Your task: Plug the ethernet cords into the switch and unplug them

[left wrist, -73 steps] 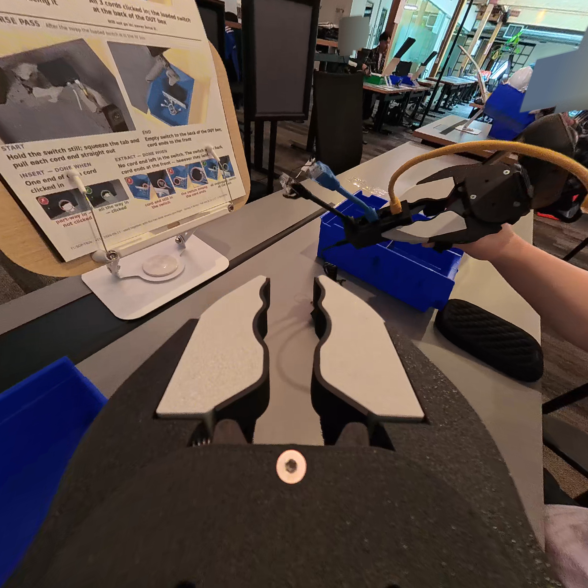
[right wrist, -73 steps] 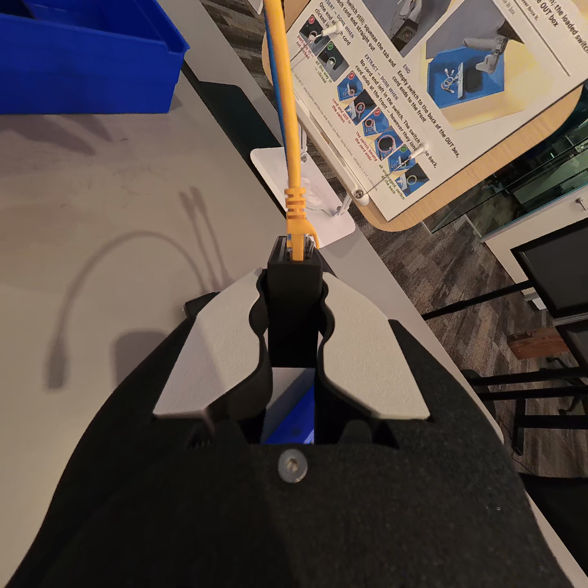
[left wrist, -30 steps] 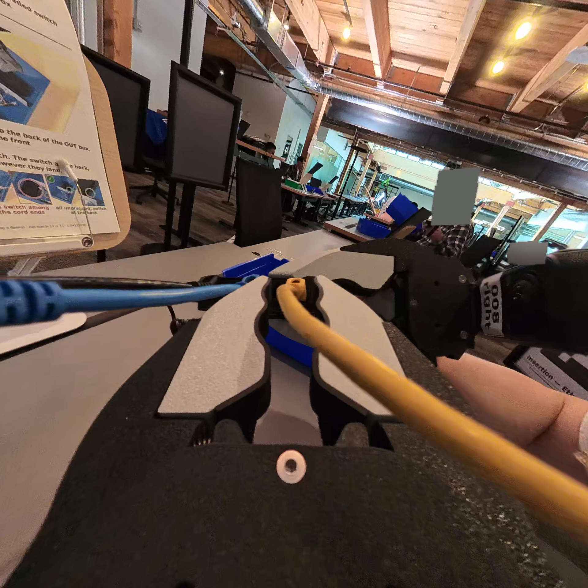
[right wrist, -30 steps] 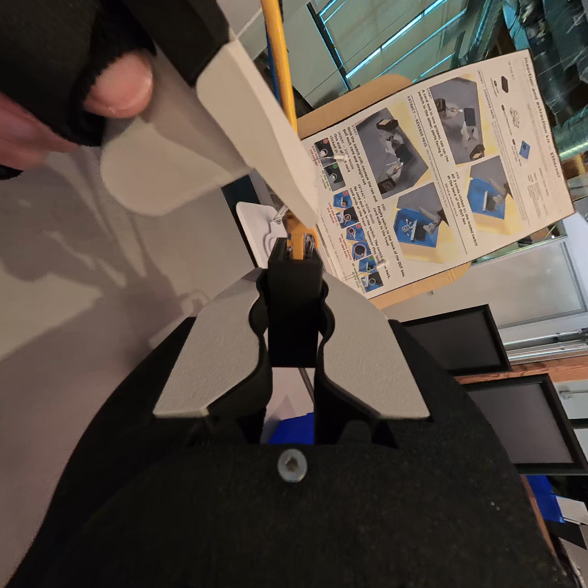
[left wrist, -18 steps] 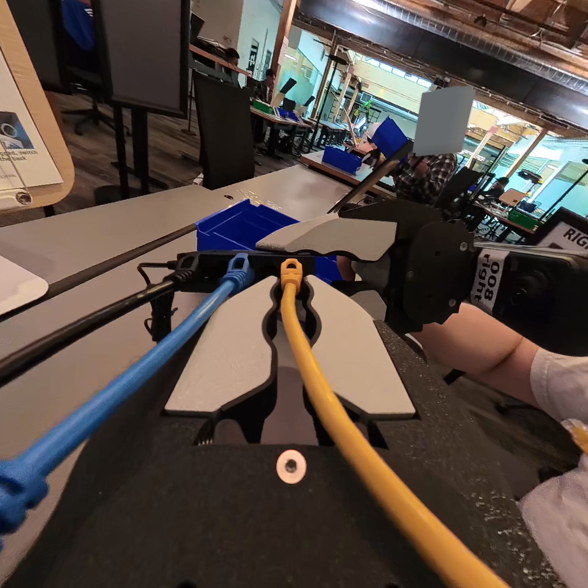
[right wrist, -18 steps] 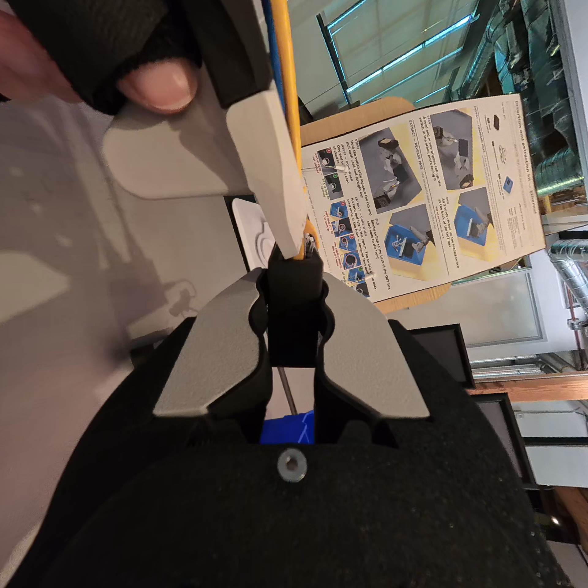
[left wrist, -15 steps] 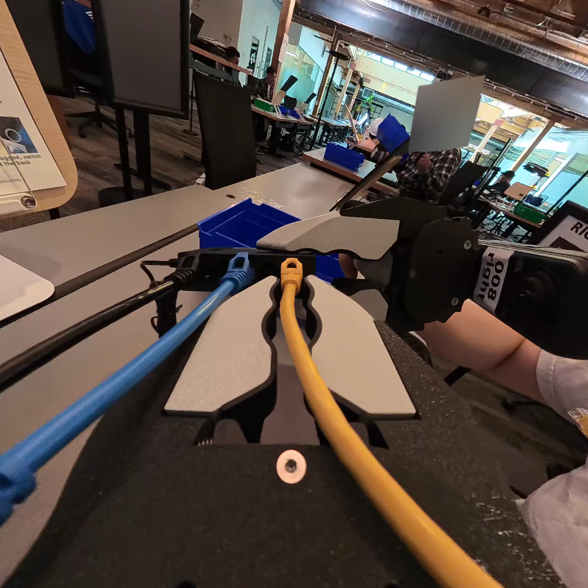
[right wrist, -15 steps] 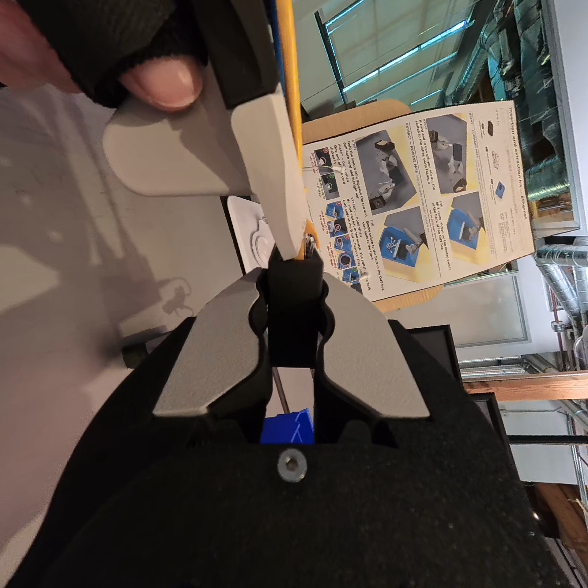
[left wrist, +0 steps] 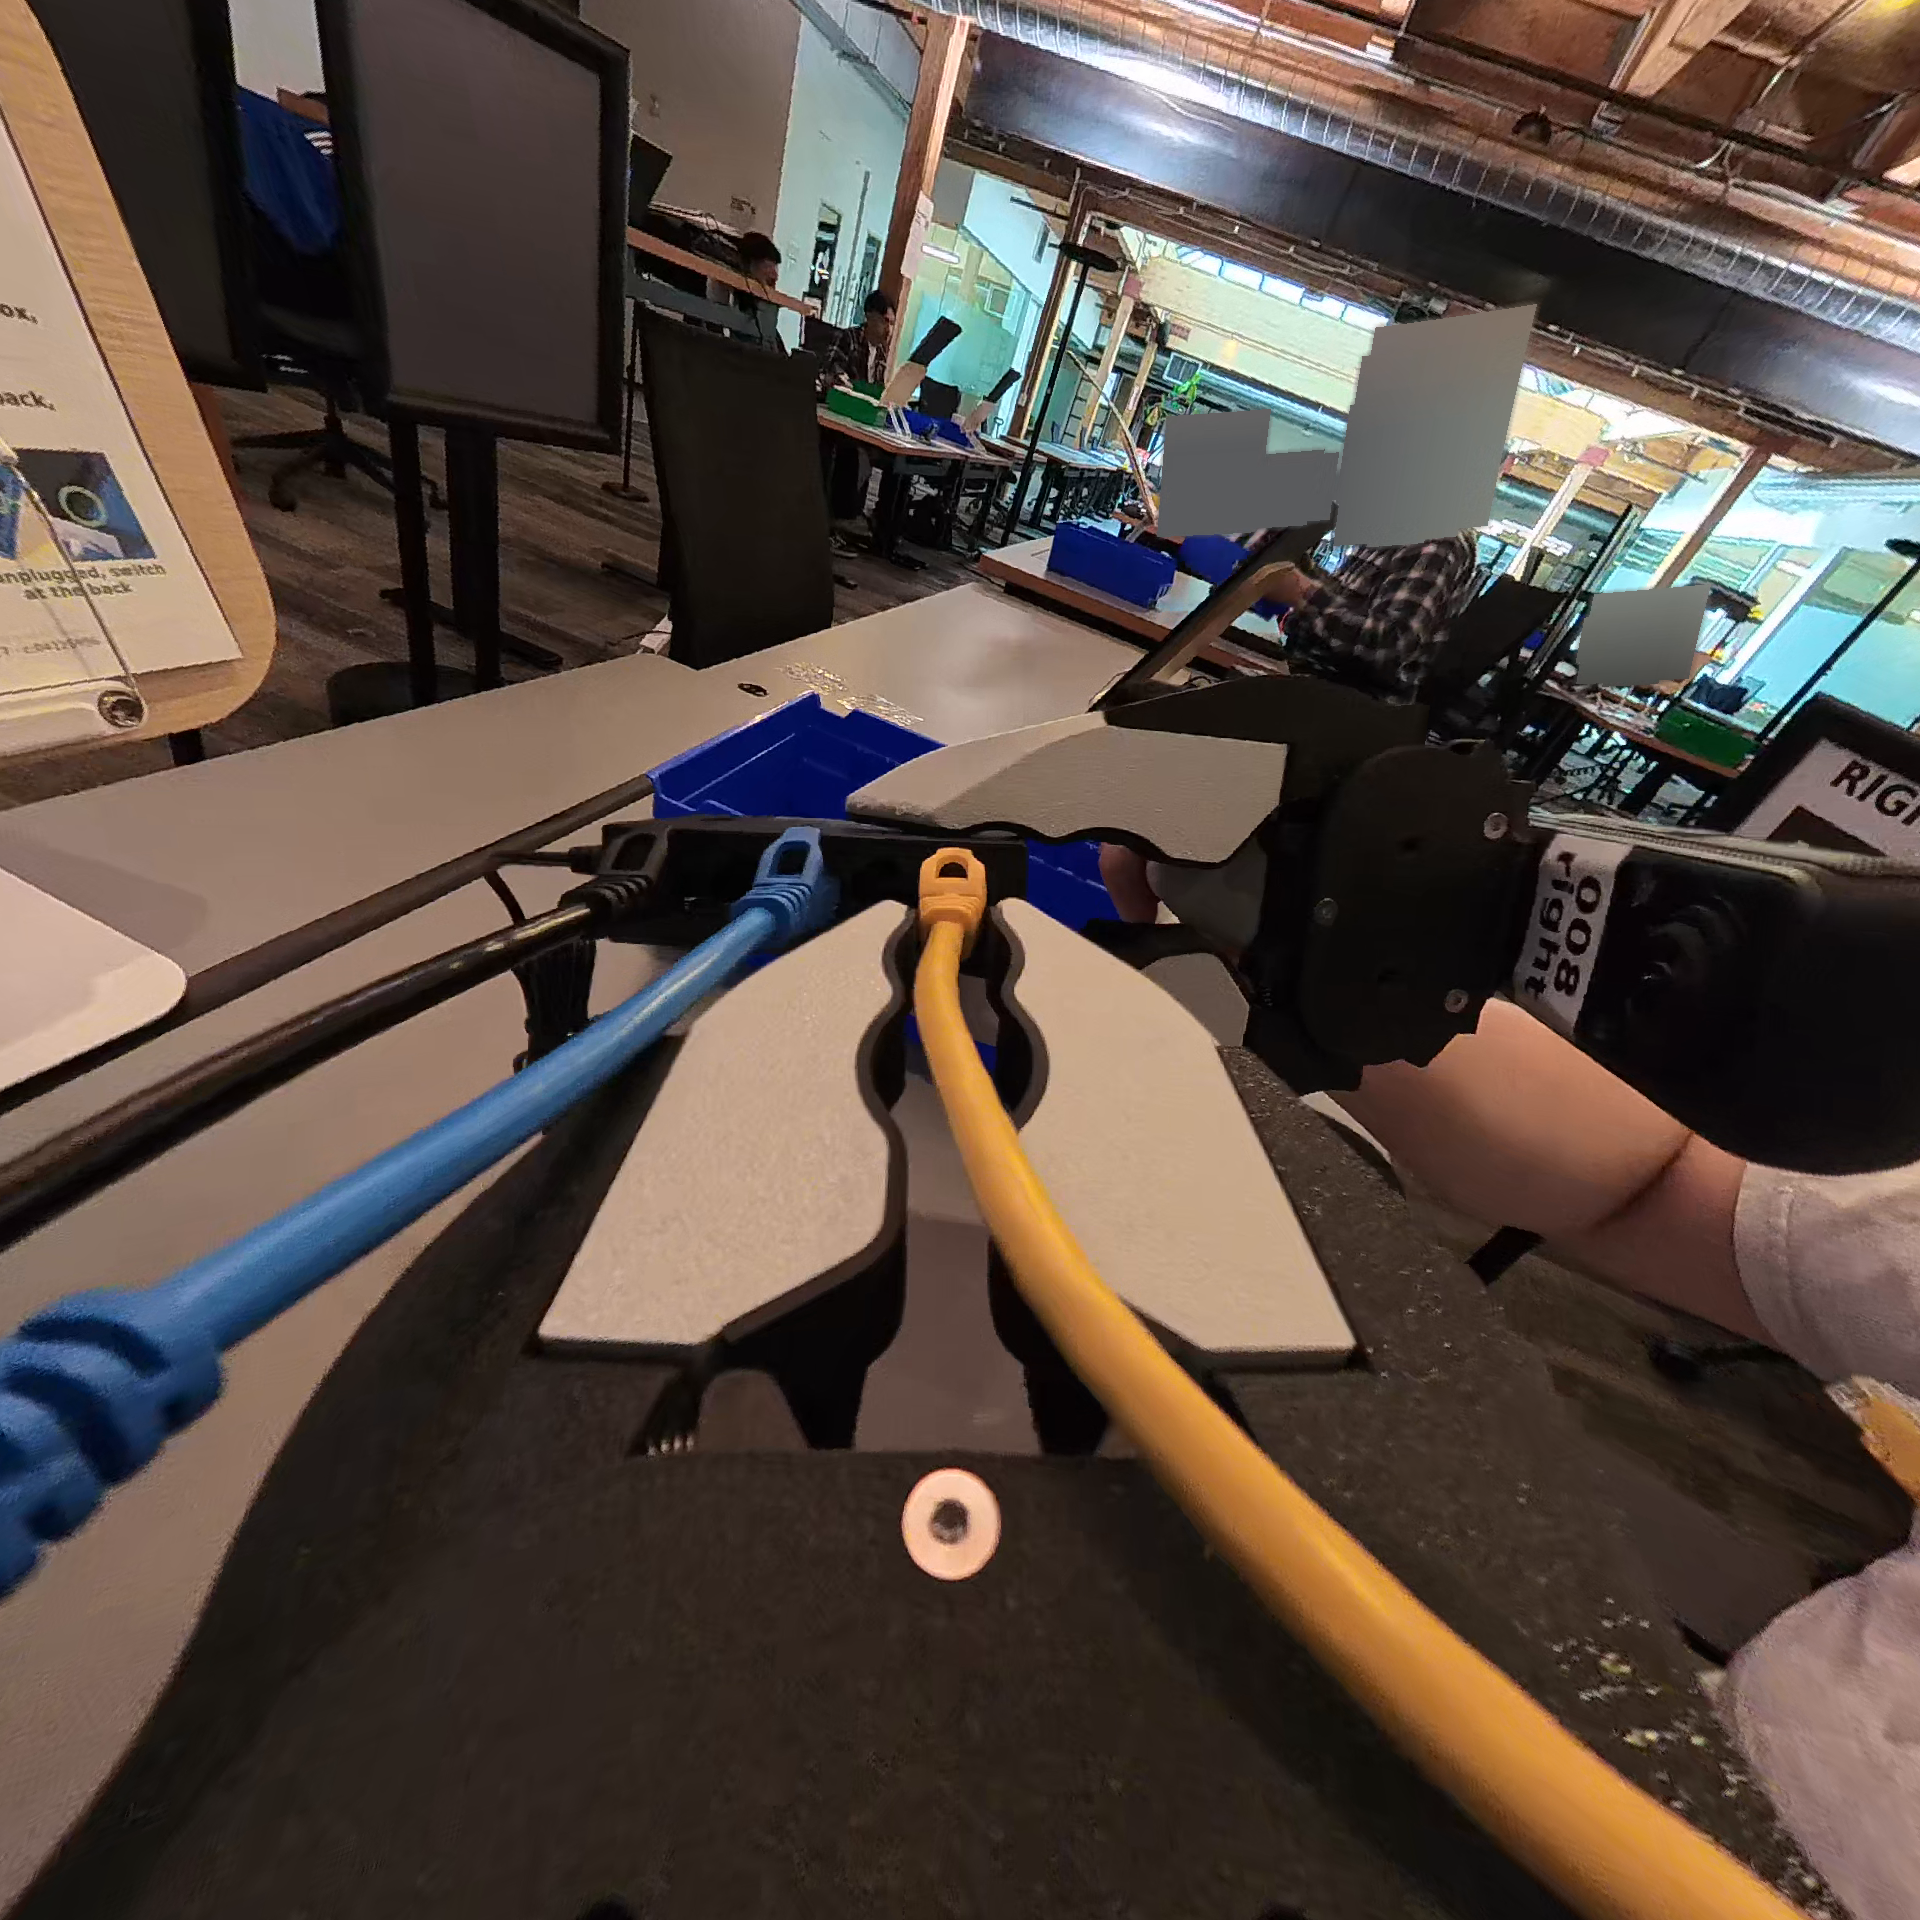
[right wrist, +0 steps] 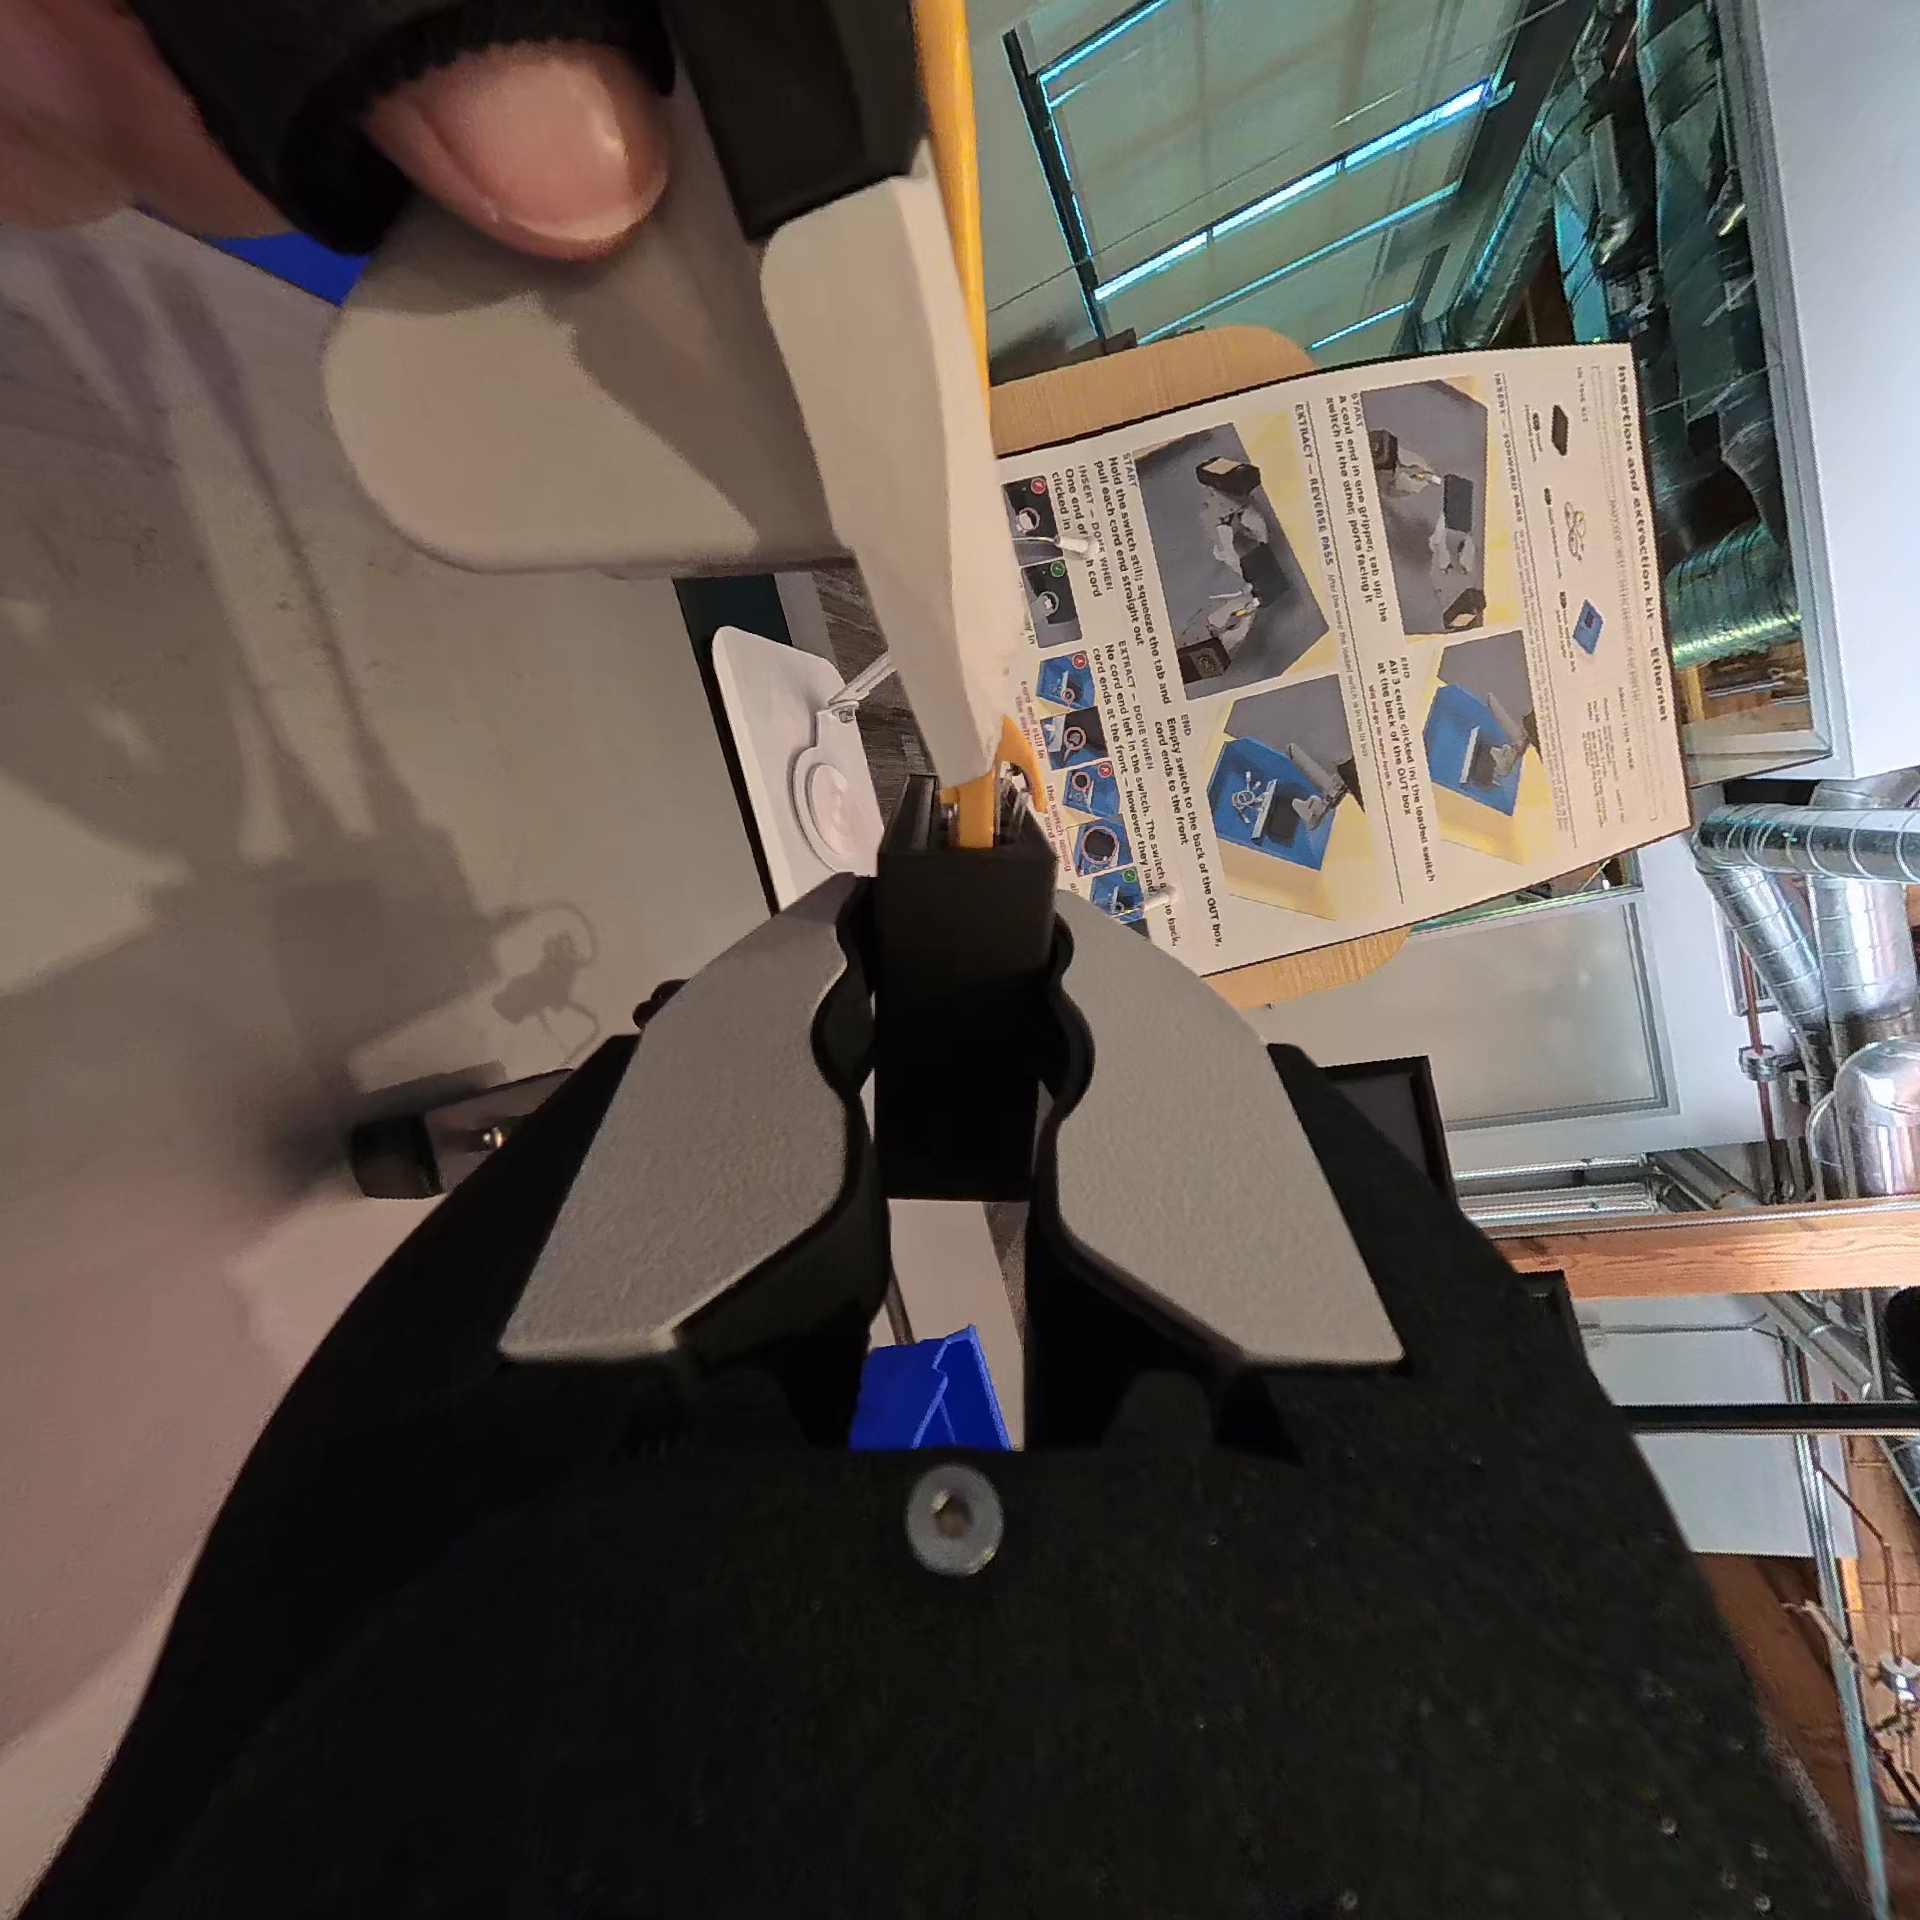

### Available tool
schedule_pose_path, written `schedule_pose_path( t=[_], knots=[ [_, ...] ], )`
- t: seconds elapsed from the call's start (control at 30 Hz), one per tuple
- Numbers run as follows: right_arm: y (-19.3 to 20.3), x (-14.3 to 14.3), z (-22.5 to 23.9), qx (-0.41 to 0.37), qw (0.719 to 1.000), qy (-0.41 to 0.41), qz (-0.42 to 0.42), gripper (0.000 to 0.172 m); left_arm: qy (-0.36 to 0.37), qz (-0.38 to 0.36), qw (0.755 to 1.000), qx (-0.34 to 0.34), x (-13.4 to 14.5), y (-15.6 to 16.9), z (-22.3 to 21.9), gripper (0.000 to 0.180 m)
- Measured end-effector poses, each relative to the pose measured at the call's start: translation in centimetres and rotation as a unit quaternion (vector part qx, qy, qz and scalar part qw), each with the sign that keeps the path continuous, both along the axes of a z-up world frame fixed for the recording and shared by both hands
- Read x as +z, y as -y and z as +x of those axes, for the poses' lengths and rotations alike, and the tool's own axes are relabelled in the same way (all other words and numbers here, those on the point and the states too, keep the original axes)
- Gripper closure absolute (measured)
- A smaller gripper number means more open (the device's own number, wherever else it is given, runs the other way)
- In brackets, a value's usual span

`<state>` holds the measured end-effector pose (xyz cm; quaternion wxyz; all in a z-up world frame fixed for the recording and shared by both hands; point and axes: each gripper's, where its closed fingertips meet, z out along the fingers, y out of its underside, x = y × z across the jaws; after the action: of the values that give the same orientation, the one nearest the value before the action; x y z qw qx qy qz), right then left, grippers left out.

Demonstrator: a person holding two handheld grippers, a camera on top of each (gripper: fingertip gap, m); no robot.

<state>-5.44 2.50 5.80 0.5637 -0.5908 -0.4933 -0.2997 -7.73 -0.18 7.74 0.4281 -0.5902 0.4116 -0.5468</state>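
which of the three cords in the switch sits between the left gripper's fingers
The yellow cord. Its plug lies between the left gripper fingertips at the switch; the blue cord and black cord run off to the left.
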Motion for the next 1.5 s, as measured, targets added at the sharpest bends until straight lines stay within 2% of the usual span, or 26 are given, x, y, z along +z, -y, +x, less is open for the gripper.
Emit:
schedule_pose_path(
  t=[0.43,0.7,0.83,1.03,1.27,1.5],
  knots=[
    [0.5,-0.2,0.0,0.011,0.999,0.025,0.022,0.145,-0.031,0.016,0.999,-0.019,-0.5,0.6,0.0,0.17],
    [-0.2,-1.0,0.3,0.003,1.0,0.001,-0.01,0.144,-0.023,0.002,1.0,-0.007,-0.9,-0.3,0.4,0.169],
    [-0.8,-1.4,0.3,0.004,0.999,-0.026,-0.027,0.145,-0.044,-0.013,0.999,-0.016,-1.1,-0.1,0.4,0.138],
    [-1.0,-1.5,1.7,-0.015,0.998,-0.043,-0.045,0.145,-0.043,-0.009,0.999,-0.017,-0.8,-0.1,0.1,0.136],
    [-0.9,0.1,3.9,-0.036,0.995,-0.072,-0.056,0.145,-0.039,0.001,0.998,-0.04,-0.5,0.8,0.2,0.135],
    [-0.5,2.4,5.9,-0.052,0.994,-0.083,-0.051,0.145,-0.06,0.042,0.997,-0.004,-0.5,0.3,0.0,0.128]
  ],
)
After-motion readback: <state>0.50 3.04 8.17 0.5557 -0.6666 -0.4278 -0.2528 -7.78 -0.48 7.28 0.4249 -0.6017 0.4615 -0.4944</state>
